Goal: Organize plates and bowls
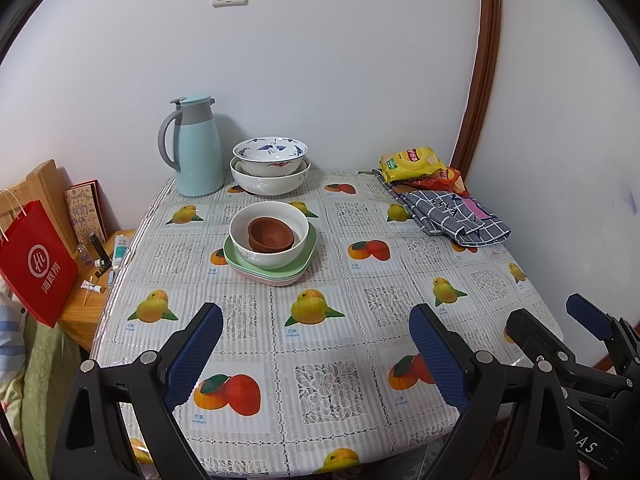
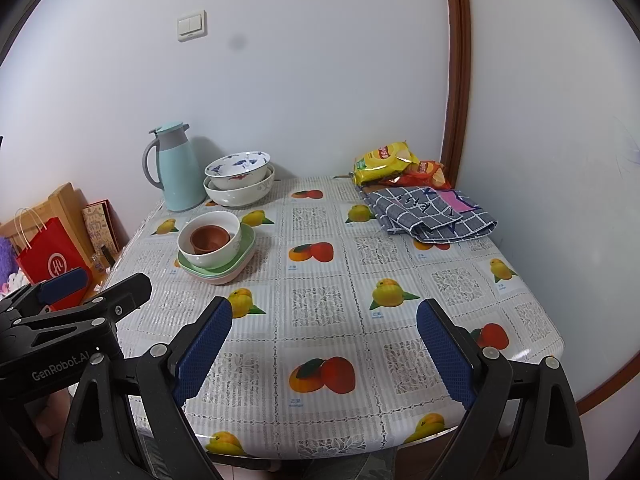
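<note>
While the brown cup (image 1: 270, 234) sat inside the white bowl (image 1: 269, 233) on the stacked plates (image 1: 272, 268) at the table's centre, two nested bowls (image 1: 270, 170) stood at twelve o'clock beside the jug (image 1: 197, 146). Both the left gripper (image 1: 316, 356) and the right gripper (image 2: 324, 356) were wide and empty.

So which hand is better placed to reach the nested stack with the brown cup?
Probably the left. The left tongs face the brown cup stack nearly dead ahead; from the right tongs the stack sits off to the left. Both are open, empty and equally far back.
</note>
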The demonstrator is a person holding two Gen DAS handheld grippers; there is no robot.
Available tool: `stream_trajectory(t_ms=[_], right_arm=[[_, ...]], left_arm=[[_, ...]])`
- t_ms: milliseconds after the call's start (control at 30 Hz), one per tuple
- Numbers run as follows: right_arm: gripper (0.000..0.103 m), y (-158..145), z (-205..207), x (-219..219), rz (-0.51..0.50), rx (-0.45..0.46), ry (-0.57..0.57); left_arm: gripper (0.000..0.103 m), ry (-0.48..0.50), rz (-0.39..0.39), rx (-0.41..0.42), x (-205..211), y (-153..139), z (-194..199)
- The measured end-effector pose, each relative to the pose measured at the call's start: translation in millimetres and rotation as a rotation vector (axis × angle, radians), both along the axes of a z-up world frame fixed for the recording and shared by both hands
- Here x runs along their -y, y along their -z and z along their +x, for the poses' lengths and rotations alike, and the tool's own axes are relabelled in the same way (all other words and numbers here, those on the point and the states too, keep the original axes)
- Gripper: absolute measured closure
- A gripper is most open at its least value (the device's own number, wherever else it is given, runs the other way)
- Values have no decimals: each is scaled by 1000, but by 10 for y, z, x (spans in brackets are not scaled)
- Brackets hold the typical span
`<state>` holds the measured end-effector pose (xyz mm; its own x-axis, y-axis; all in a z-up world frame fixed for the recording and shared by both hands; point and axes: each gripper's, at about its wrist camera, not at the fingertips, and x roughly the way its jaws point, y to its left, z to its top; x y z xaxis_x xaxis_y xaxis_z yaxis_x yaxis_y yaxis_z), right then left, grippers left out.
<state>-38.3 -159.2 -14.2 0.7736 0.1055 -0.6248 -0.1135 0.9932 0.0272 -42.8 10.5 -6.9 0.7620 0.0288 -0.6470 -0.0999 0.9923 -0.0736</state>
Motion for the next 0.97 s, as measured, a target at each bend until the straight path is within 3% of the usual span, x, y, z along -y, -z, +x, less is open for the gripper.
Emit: stream_trajectory(t_ms=[967], right_arm=[[10, -9, -34, -33, 1, 4, 0]], left_arm=[[8, 0, -5, 7, -20, -18, -22]])
